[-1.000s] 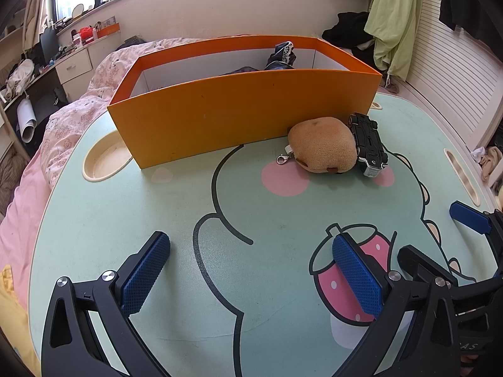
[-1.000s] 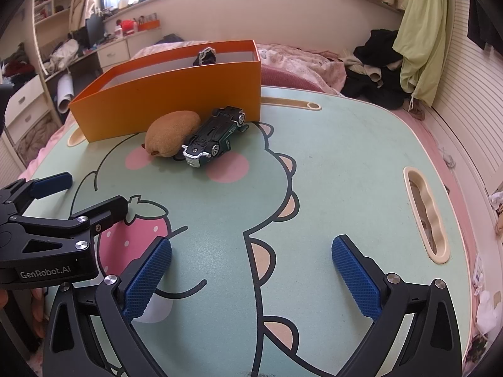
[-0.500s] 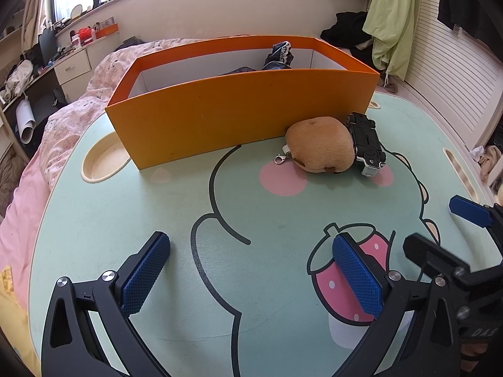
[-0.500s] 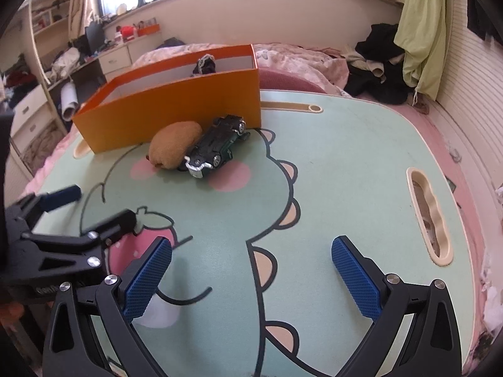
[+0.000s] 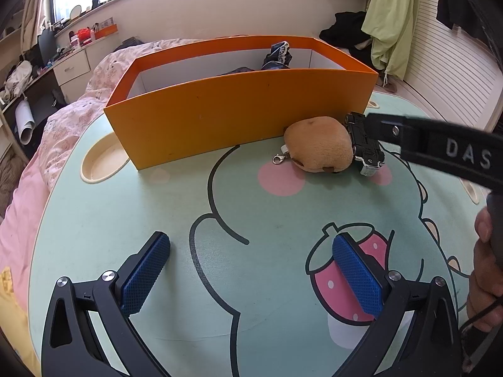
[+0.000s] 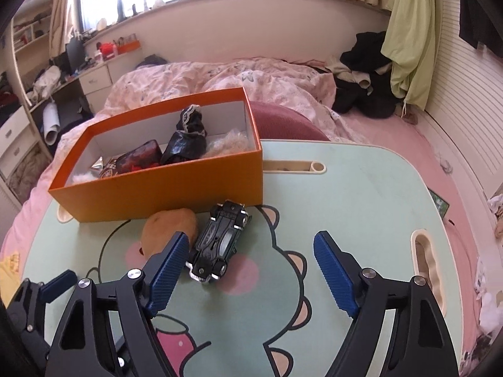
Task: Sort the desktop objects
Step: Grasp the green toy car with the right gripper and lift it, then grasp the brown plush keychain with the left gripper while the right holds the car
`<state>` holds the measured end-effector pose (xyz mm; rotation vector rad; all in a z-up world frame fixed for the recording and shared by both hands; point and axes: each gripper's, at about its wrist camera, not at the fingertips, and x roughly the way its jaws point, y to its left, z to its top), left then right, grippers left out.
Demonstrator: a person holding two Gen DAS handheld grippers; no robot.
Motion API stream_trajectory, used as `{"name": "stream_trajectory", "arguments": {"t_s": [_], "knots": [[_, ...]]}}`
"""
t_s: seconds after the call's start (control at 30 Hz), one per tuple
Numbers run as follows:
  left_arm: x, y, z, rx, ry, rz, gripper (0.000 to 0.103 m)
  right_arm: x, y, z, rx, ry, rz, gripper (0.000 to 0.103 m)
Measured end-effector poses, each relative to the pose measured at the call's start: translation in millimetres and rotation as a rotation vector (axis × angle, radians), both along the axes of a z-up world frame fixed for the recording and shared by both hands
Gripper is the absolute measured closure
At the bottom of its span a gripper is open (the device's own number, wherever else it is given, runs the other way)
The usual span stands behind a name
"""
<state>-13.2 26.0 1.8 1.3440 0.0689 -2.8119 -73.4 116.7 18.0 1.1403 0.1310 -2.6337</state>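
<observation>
Right now the right gripper (image 6: 251,270) fills the lower half of the right wrist view, its jaws closing with nothing pressed between the blue pads; only the green tabletop (image 6: 361,194) shows in the gap. Its left pad sits just in front of the toy car (image 6: 220,245), which lies upside down at the frame's centre, wheels up, nose pointing toward the lower left. Touching the car's left side is the brown plush toy (image 6: 166,223), partly hidden behind that same pad. Just above both stands the orange box (image 6: 176,185), its front wall close to the car's far end; inside it lie a black bundle with a lace edge (image 6: 188,138), a dark red packet (image 6: 141,157) and some clear wrapping.

In the left wrist view the left gripper (image 5: 251,273) is spread wide over the bare cartoon print at the bottom of the frame, holding nothing. Further up, right of centre, the plush toy (image 5: 317,147) rests with a small metal clasp (image 5: 278,158) lying at its left, and the car (image 5: 364,144) is against its right side. The right gripper's black arm (image 5: 440,147) reaches in from the right edge, its tip over the car, and a hand (image 5: 484,270) grips the handle at the lower right. The box (image 5: 239,110) spans the upper middle.
</observation>
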Motion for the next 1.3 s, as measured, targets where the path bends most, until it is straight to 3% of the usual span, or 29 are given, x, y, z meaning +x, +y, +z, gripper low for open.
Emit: {"name": "stream_trajectory", "arguments": {"t_s": [0.2,0.33,0.43,0.5,0.57,0.93,1.07,1.3], "knots": [[0,0,0,0.000,0.000,0.000,0.000,-31,-5,-9,-0.009,-0.061,-0.048,0.039],[0,0,0,0.000,0.001,0.000,0.000,-35,-11,-16,-0.014,-0.076,-0.017,0.042],[0,0,0,0.000,0.000,0.000,0.000,-31,-24,-28,0.031,-0.116,0.042,0.054],[0,0,0,-0.001,0.001,-0.001,0.000,-23,-29,-31,0.070,-0.068,0.055,0.072],[0,1,0,0.001,0.001,-0.003,0.000,-19,-27,-31,0.064,-0.063,0.070,0.078],[0,2,0,0.000,0.000,-0.004,0.000,26,45,-13,-0.032,0.014,0.033,0.080],[-1,1,1,-0.001,-0.004,-0.011,0.000,38,66,-24,-0.071,-0.035,0.031,0.080],[-6,2,1,-0.007,-0.023,-0.044,0.000,50,70,-28,-0.088,-0.015,0.043,0.079]]}}
